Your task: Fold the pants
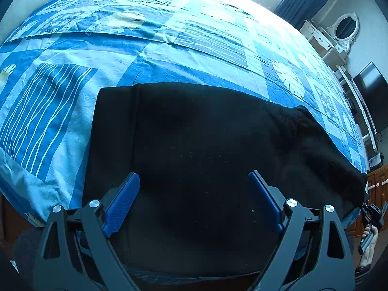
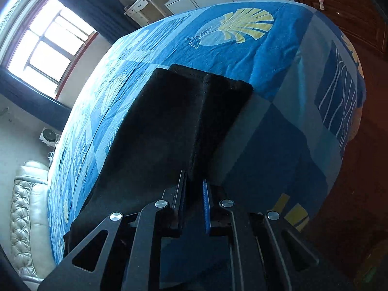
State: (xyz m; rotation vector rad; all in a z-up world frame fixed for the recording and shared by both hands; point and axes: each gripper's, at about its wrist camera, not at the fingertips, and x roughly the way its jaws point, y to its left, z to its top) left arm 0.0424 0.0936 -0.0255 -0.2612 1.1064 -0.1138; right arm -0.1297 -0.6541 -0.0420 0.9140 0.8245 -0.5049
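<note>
The bed [image 1: 169, 48] with its blue patchwork sheet filled your view, and the black pants [image 1: 194, 145] lay flat along its near edge. Your left tongs [image 1: 194, 189] hung released above the cloth, blue pads [image 1: 123, 198] wide apart. Your right tongs [image 2: 194, 194] were clenched on the pants' end.

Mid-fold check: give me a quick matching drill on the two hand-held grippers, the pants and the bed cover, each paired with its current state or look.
Things:
1. left hand-held gripper
2. right hand-held gripper
3. pants
4. bed cover

States:
A. blue patchwork with shell prints
B. jaws shut on black fabric
C. jaws wide open above the cloth
D. black, lying on the bed

Pairs: 1-C, 2-B, 3-D, 4-A
</note>
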